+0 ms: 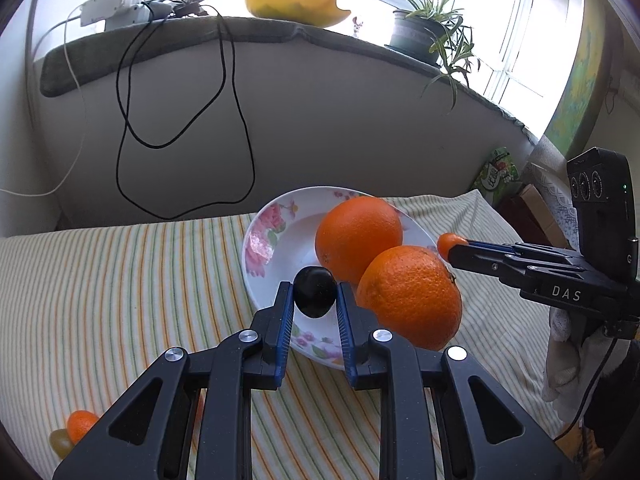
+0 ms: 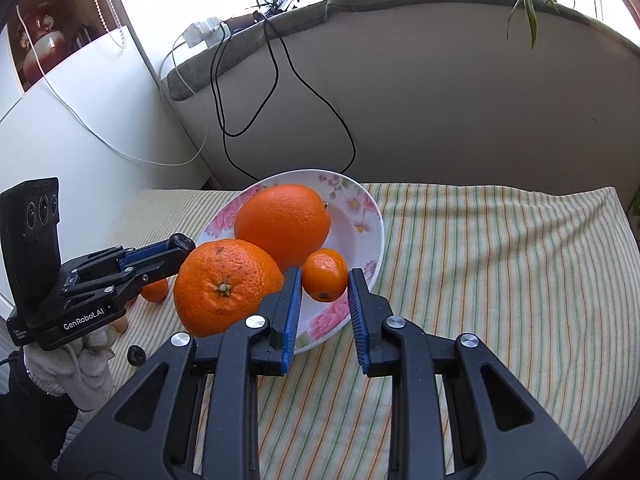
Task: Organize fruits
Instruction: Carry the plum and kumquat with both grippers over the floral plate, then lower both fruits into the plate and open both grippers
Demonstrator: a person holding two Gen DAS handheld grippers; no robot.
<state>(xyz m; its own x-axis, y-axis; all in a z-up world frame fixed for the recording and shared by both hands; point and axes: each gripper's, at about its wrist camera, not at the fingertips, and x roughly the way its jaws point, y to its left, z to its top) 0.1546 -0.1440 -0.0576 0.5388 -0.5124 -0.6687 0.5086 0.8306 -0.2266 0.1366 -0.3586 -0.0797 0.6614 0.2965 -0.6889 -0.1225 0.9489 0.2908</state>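
Note:
A floral white plate [image 1: 276, 256] [image 2: 380, 232] lies on a striped cloth. One large orange [image 1: 358, 236] [image 2: 284, 224] sits in it. A second large orange [image 1: 410, 296] [image 2: 224, 284] rests at the plate's near edge; whether it is inside I cannot tell. My left gripper [image 1: 315, 292] [image 2: 180, 244] is shut on a small dark plum [image 1: 315, 298] over the plate. From the other side my right gripper [image 2: 326, 276] [image 1: 452, 248] is shut on a small tangerine [image 2: 325, 275] [image 1: 448, 242] above the plate's rim.
Loose on the cloth lie a small tangerine [image 1: 80, 424] [image 2: 155, 290], a yellowish fruit [image 1: 60, 444] and a dark plum [image 2: 136, 355]. Black cables [image 1: 236, 120] hang from the padded ledge behind. A potted plant [image 1: 420, 32] stands on that ledge.

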